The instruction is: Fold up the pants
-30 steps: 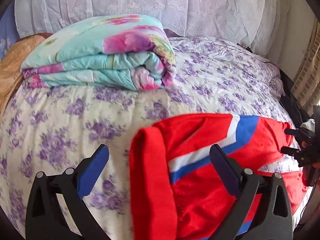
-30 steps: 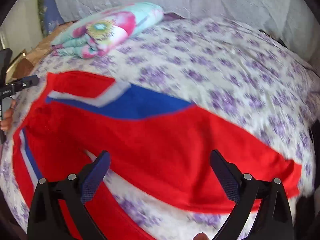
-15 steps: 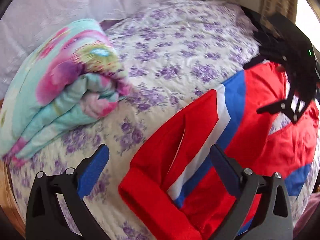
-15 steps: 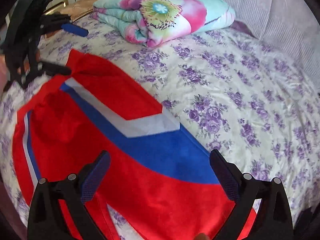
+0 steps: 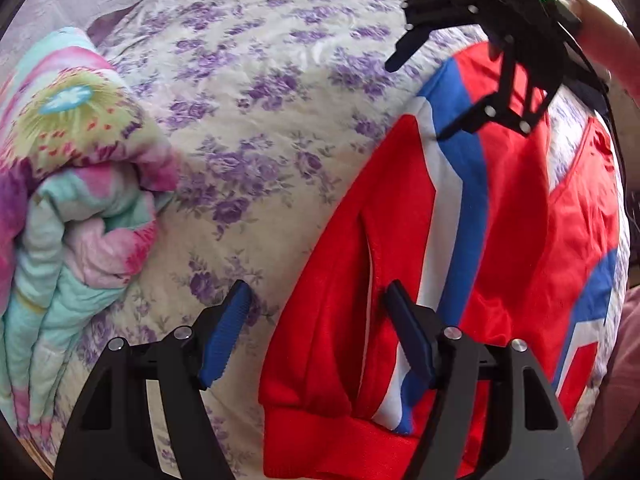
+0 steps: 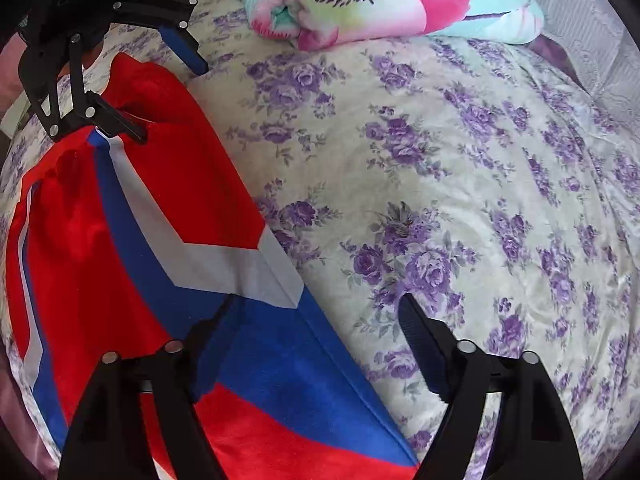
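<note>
Grasp preparation is the step in hand, judged from both grippers straddling one long edge of the pants [image 5: 500, 208].

1. Left gripper [image 5: 316, 320]: jaws have just been closing and stand apart. The waistband corner [image 5: 320, 432] lies between them, one pad over the bedspread [image 5: 260, 120], the other over red cloth. No pad visibly presses the fabric.
2. Right gripper [image 6: 316, 320]: jaws have just been closing, also apart. They bracket the leg edge at the blue and white stripe [image 6: 224, 264]; nothing is clamped.
3. Pants location: spread flat on the near left part of the bed in the right wrist view, legs split apart.
4. Recommended practice: lower both grippers until the edge sits deep between the pads, catch both fabric layers, then close fully before lifting.
5. Far obstacle: folded quilt [image 6: 392, 4]. Keep the fold clear of it.
</note>
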Action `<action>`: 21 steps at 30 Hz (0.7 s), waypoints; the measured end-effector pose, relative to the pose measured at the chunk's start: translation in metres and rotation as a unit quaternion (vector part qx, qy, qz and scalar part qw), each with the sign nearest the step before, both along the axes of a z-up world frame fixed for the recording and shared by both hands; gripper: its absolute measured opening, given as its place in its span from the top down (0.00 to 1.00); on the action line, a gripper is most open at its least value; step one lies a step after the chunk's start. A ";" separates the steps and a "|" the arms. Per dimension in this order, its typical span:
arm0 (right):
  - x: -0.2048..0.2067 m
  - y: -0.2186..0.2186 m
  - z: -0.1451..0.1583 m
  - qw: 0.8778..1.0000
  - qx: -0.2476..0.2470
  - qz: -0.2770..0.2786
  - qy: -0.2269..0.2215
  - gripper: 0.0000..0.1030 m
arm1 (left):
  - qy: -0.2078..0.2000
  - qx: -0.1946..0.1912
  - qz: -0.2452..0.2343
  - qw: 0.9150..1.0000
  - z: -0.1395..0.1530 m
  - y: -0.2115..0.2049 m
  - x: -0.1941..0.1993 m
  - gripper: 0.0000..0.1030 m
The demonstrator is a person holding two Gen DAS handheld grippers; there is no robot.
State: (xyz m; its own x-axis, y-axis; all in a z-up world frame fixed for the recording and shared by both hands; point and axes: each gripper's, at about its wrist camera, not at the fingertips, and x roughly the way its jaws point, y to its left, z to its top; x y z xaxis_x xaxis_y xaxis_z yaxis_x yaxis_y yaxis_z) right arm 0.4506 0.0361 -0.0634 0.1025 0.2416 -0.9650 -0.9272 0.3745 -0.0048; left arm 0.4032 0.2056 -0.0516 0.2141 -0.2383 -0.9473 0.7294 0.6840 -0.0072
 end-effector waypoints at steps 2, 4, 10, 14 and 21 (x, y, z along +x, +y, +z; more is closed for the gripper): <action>0.001 0.001 -0.005 1.000 -0.004 0.005 0.015 0.42 | 0.007 0.002 -0.009 1.000 -0.003 -0.003 0.001 0.43; -0.003 0.002 -0.005 1.000 -0.003 0.010 0.022 0.63 | 0.013 -0.003 -0.018 1.000 -0.001 -0.005 0.001 0.55; -0.043 -0.009 0.032 0.999 0.014 0.014 -0.032 0.93 | -0.011 -0.009 -0.031 0.999 0.017 -0.005 -0.025 0.85; -0.100 -0.023 0.074 0.996 0.028 0.024 -0.087 0.93 | -0.057 -0.007 -0.035 0.998 0.045 -0.001 -0.060 0.86; -0.211 -0.034 0.117 0.987 0.037 0.058 -0.148 0.93 | -0.116 -0.024 -0.068 0.991 0.087 0.000 -0.151 0.86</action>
